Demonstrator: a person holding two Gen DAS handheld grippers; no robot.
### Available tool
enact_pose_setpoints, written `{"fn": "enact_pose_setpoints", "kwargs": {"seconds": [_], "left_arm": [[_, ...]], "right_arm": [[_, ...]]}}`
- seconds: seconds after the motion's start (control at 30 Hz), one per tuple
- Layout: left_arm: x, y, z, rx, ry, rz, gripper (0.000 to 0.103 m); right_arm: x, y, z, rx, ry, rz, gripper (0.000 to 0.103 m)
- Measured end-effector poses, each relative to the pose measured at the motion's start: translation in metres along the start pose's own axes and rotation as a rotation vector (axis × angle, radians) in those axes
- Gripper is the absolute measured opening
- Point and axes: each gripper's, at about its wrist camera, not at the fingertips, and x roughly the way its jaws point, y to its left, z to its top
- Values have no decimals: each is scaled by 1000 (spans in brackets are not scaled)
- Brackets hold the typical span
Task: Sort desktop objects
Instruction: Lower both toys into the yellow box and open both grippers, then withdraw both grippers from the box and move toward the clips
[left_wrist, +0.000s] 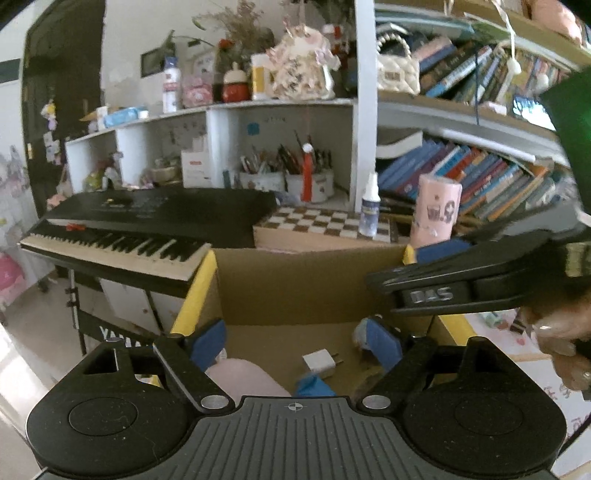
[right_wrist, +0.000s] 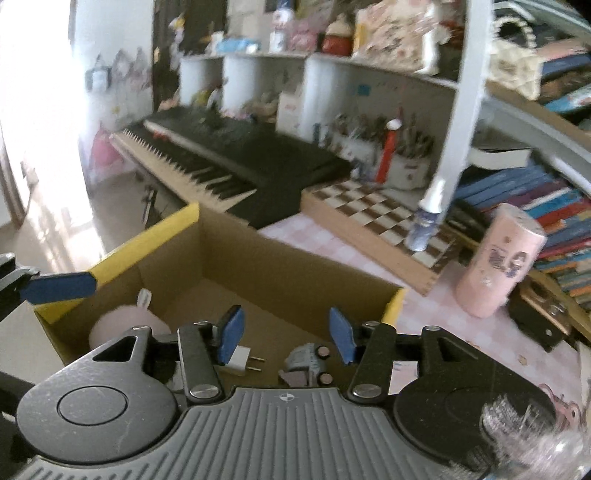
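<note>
A cardboard box with yellow-taped edges (right_wrist: 147, 236) lies open below both grippers. On its floor are a grey toy car (right_wrist: 306, 363), a white plug adapter (right_wrist: 242, 360) and a pink plush (right_wrist: 122, 328). My right gripper (right_wrist: 286, 336) hangs over the car, open, with nothing between its blue pads. My left gripper (left_wrist: 295, 343) is open wide above the box (left_wrist: 199, 291), with the plug adapter (left_wrist: 319, 363) and the pink plush (left_wrist: 243, 376) beneath it. The right gripper's black body (left_wrist: 443, 291) crosses the left wrist view from the right, held by a hand (left_wrist: 561, 343).
Behind the box stand a black keyboard (right_wrist: 240, 158), a chessboard (right_wrist: 373, 218) with a small spray bottle (right_wrist: 424, 221), and a pink cylinder (right_wrist: 498, 262). Shelves with books (left_wrist: 461, 177), pen pots (left_wrist: 288, 173) and ornaments fill the back. A pink checked cloth (right_wrist: 424, 317) covers the desk.
</note>
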Motion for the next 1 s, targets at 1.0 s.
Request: {"fn": "enact_pose_setpoints", "kwargs": {"seconds": [1.0], "left_arm": [[-116,18,-60,-75,-47,-24,86]], "right_arm": [[-146,40,-115,285,-89,-248,51]]}}
